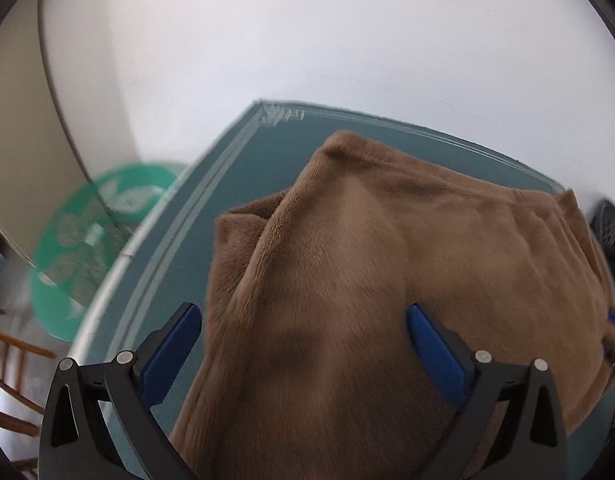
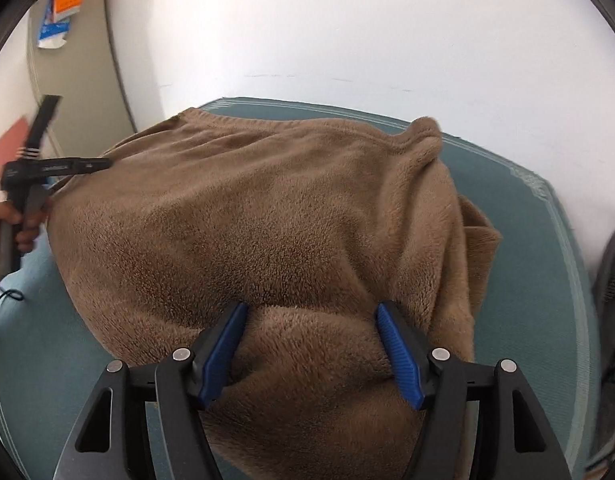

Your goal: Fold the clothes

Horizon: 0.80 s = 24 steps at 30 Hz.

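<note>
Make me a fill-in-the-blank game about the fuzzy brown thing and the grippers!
1. The fuzzy garment is coloured ____.
2. It lies on a ____-coloured table cover.
3. The right gripper has its jaws ____, with a fold of fabric between them.
4. The pads on the left gripper are coloured ____.

Missing words: brown; teal; open; blue

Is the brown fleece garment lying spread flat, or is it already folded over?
Folded over, loosely: the brown fleece garment lies bunched in layers on the teal surface, with a doubled edge at its right side. Not neatly flattened.

The brown fleece garment runs off the bottom edge — the green disc is smeared by blur.
</note>
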Motion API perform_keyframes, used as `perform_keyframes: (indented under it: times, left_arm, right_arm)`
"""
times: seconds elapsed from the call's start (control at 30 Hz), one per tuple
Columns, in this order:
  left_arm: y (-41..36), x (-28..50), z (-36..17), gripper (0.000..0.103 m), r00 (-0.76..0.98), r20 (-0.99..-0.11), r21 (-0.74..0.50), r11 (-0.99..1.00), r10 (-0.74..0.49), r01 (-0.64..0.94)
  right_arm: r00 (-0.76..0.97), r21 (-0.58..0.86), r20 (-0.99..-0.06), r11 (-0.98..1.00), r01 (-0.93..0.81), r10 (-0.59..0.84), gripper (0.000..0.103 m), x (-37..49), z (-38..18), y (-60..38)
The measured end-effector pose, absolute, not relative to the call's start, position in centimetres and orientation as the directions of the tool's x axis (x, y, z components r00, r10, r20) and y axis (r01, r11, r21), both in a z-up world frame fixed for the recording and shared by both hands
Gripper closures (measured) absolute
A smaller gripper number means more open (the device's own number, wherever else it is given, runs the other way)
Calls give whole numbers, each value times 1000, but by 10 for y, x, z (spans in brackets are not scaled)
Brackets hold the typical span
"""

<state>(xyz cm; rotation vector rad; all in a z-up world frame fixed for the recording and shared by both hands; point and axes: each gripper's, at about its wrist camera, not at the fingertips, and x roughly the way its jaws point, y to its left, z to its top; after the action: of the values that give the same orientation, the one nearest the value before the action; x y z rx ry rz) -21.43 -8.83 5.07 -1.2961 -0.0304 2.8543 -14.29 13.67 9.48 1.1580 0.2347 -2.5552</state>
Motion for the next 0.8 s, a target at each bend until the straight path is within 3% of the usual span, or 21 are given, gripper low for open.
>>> perform_keyframes:
  times: [0.07,0.13,0.43,0.6,0.8]
  left_arm:
    - [-83,-210,48,0,-657,-753,-14,-1000,12,-2]
    - [-78,-205,45,0,-656,-755,-10,-1000,12,-7]
    - [-53,-187,32,0,-649,-761,10,-1000,11,-28]
    - [-42,-182,23,0,-668,-744,77,-995,-19,-57]
    - [-47,-187,21,0,-663,-749,55,-997,-3,-59]
  right_arm:
    - [-658,-34,-723,-940,340,-212,28,-132,106,128]
    - [-696,-36,-684,-943,330,-217,14,-119,114,121]
    - [-602,-25,-790,-975,223,-117,14,-127,74,114]
    - [-610,-17,-784,-978,206,-115,6,-130,62,110]
    - [-610,-45,-788,-980,193,-84,2,-123,65,109]
